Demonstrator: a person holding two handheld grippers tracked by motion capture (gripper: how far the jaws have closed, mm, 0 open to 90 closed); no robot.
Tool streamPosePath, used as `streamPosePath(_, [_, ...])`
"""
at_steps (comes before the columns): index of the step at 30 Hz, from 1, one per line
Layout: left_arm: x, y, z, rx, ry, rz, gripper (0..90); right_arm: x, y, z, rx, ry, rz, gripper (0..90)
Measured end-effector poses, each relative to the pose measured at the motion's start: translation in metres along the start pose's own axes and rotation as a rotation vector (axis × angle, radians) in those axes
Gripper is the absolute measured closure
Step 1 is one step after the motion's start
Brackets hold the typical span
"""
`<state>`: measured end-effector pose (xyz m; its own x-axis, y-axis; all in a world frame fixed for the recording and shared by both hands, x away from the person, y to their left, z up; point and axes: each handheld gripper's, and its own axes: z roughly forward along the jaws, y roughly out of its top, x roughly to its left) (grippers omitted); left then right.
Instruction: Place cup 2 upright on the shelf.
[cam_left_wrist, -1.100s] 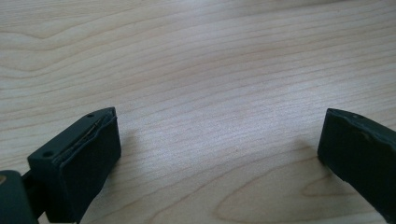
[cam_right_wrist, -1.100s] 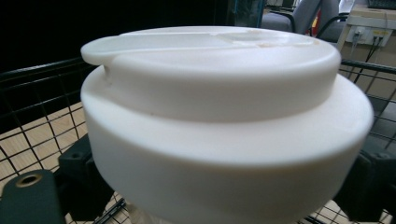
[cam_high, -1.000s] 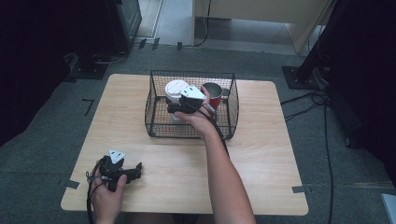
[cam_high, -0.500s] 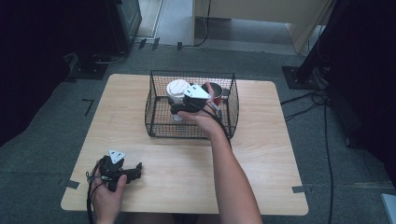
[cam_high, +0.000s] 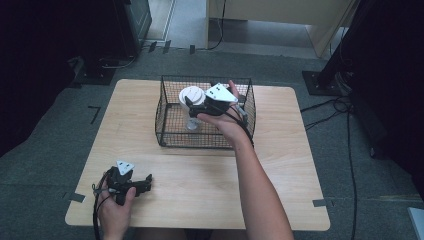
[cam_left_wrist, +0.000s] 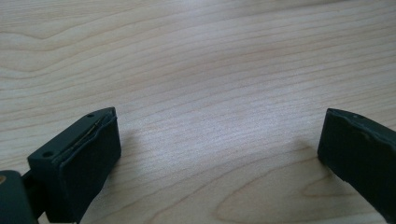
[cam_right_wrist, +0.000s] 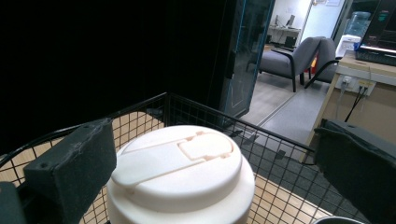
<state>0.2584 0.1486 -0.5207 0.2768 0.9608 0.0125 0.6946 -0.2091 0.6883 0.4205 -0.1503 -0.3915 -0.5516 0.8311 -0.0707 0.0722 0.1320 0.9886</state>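
A clear cup with a white lid (cam_high: 191, 95) stands upright inside the black wire basket (cam_high: 170, 135) at the middle of the table. My right gripper (cam_high: 190, 104) hovers over the basket just right of the cup, jaws pointing left. In the right gripper view the white lid (cam_right_wrist: 180, 161) sits low between the jaws, and my right gripper (cam_right_wrist: 215, 135) has just opened, its pads apart from the lid. My left gripper (cam_high: 146, 182) rests on the table (cam_high: 280, 165) at the front left. My left gripper (cam_left_wrist: 219, 126) is open, with bare wood between its jaws.
The basket's wire rim (cam_right_wrist: 196, 109) runs behind the cup. A grey metal rim (cam_right_wrist: 336, 219) of another vessel shows in the basket. A black stand base (cam_high: 320, 82) sits on the floor at the right, with cables beside it.
My right gripper has let go of the white-lidded cup and risen, shifting a little to the right. The cup stays upright in the basket. My left gripper has not moved.
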Motion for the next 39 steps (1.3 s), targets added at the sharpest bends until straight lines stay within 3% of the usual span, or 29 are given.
streamPosePath(12, [0.0,0.0,0.0,-0.003,0.0,-0.003,0.1,0.003,0.007,-0.027,-0.032,0.017,0.001,0.0])
streamPosePath(39, [0.0,0.0,0.0,-0.003,0.0,-0.004,0.1,-0.016,-0.017,-0.105,-0.017,-0.063,0.035,0.0])
